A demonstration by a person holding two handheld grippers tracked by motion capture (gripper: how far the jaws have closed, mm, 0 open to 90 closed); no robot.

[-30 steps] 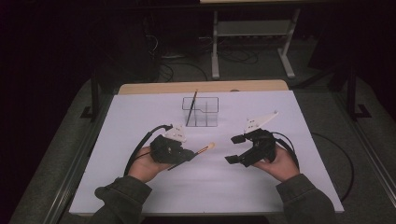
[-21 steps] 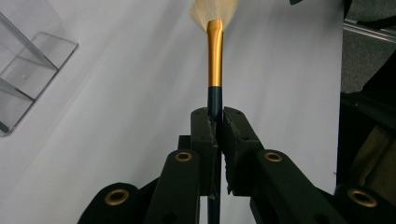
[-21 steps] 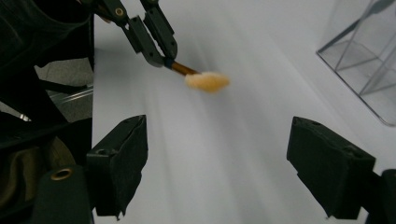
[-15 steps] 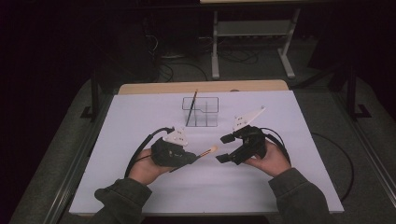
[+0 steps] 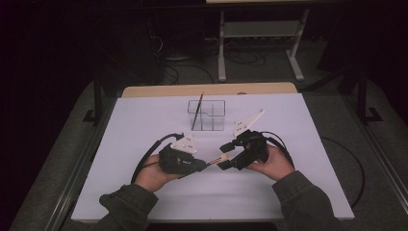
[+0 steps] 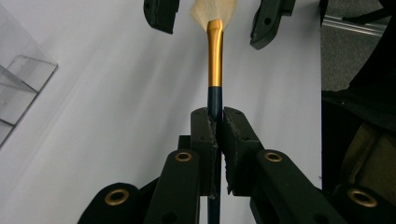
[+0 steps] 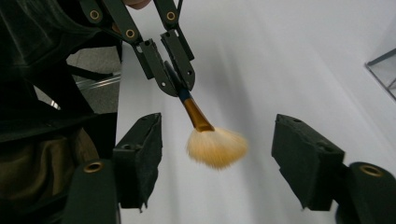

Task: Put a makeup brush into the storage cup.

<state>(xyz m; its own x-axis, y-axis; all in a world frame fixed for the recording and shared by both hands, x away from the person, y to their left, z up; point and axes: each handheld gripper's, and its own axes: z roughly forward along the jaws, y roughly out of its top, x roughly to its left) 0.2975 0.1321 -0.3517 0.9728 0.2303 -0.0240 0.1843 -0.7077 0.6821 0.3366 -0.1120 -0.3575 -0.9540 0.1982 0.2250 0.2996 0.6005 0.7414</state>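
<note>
A: Start nearest you. Your left gripper (image 5: 204, 164) is clamped tight on the dark handle of the brush (image 5: 217, 157), just below its gold ferrule (image 6: 215, 58). It has hardly moved over the last second.

B: And the brush itself?

A: It sits low over the white sheet (image 5: 144, 125), close to your edge, pointing out from the left gripper toward two o'clock. Its pale fan of bristles (image 7: 217, 147) now lies between the pads of your right gripper (image 5: 226, 156).

B: That is new?

A: Yes. A second ago your right hand (image 5: 272, 161) was farther out at three o'clock, clear of the brush. It has come in toward the left one, and its jaws have just been closing. They stand partly open, one pad on each side of the bristles, touching neither side as far as you can see in the right gripper view.

B: What room do you have?

A: Bare sheet lies at nine o'clock of your left hand (image 5: 151, 173) and at three o'clock of your right, with the sheet's edges well apart from both. Farther off at twelve o'clock stands the clear organizer (image 5: 209, 115), with a thin dark stick (image 5: 197, 111) leaning in it, well apart from the grippers. Beyond it runs the wooden table edge (image 5: 211, 89).
</note>
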